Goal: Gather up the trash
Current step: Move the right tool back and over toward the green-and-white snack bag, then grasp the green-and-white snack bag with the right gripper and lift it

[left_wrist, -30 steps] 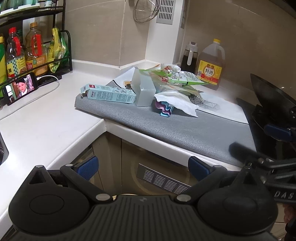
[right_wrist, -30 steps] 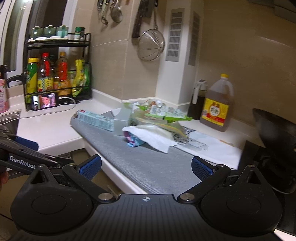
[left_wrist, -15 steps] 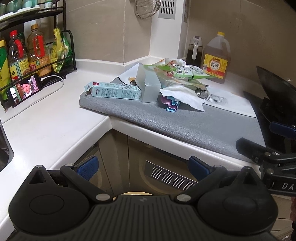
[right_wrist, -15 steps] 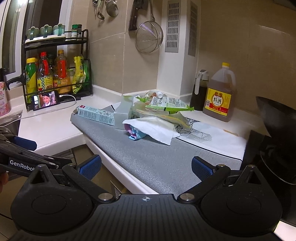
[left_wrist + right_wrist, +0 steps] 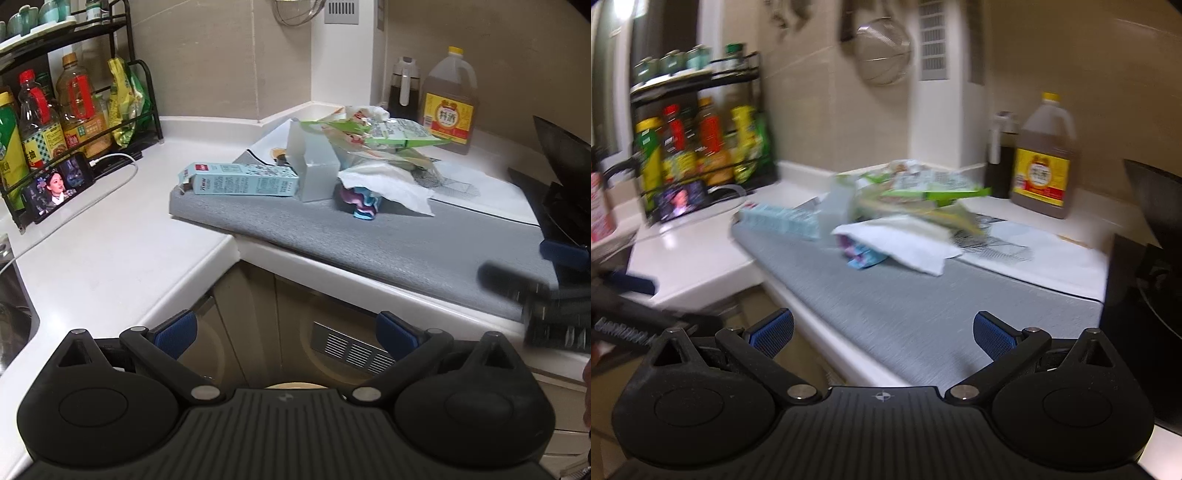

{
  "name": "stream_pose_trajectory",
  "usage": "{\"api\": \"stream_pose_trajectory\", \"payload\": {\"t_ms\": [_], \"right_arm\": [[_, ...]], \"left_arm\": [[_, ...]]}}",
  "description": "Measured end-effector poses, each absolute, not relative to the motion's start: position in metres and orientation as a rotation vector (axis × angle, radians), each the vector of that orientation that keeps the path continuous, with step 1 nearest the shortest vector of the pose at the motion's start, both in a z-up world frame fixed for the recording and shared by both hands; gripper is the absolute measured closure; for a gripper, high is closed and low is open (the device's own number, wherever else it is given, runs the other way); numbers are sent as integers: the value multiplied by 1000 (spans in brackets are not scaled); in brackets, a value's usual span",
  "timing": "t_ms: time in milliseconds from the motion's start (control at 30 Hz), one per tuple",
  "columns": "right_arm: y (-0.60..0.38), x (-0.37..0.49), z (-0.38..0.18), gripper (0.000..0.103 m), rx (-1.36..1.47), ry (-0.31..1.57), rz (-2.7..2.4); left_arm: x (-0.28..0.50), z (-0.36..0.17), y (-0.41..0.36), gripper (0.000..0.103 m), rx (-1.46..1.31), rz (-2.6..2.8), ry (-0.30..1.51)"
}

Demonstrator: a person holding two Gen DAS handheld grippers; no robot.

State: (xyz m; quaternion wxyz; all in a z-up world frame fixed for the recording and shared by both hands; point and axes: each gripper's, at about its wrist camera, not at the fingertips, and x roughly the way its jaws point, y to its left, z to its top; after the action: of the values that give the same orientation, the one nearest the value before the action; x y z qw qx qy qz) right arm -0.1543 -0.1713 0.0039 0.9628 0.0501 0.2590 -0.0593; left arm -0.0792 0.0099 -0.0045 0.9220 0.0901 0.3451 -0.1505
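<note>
A pile of trash lies on a grey mat (image 5: 424,243) on the counter: a light blue carton (image 5: 240,180) lying flat, a grey open box (image 5: 314,166), green snack wrappers (image 5: 384,134), a white tissue (image 5: 388,182) and a small colourful wrapper (image 5: 360,203). The pile also shows, blurred, in the right wrist view (image 5: 905,210). My left gripper (image 5: 286,332) is open and empty, held off the counter's front edge, well short of the pile. My right gripper (image 5: 882,332) is open and empty above the mat's near edge (image 5: 923,317).
A rack of bottles (image 5: 62,110) and a phone (image 5: 55,184) with a cable stand at the left. An oil jug (image 5: 448,103) and a dark bottle (image 5: 404,92) stand behind the pile. A black wok (image 5: 565,170) is at the right. A sink edge (image 5: 14,314) is at the far left.
Both grippers have shifted slightly towards the counter and the pile; the right wrist view is now motion-blurred. Both stay open. The trash has not moved.
</note>
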Motion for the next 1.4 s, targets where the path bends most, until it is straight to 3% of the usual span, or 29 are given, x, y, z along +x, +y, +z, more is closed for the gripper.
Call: {"api": "stream_pose_trajectory", "payload": {"t_ms": [333, 767, 1033, 1067, 1133, 1167, 1200, 1233, 1300, 1400], "right_arm": [[-212, -124, -8, 0, 234, 503, -185], [-269, -12, 10, 0, 690, 340, -144], [-307, 45, -33, 1, 1009, 368, -220], [-308, 49, -36, 7, 1022, 361, -197], [-309, 52, -41, 35, 1016, 357, -154], [-309, 52, -42, 63, 1012, 361, -139], [-308, 51, -42, 79, 1005, 364, -131], [-307, 46, -42, 80, 993, 353, -124], [-305, 35, -40, 91, 957, 320, -89], [-304, 7, -31, 94, 916, 272, -31]], "left_arm": [[-63, 2, 23, 0, 182, -234, 686], [-54, -5, 39, 0, 187, -159, 714], [-49, 2, 45, 0, 191, -146, 692], [-48, 2, 45, 0, 191, -144, 693], [-45, 2, 45, 0, 192, -142, 696], [-44, 2, 44, 0, 191, -142, 697], [-43, 2, 44, 0, 191, -142, 699], [-43, 1, 43, 0, 191, -144, 699], [-41, -1, 41, 0, 194, -147, 704], [-39, -4, 37, 0, 204, -150, 707]]}}
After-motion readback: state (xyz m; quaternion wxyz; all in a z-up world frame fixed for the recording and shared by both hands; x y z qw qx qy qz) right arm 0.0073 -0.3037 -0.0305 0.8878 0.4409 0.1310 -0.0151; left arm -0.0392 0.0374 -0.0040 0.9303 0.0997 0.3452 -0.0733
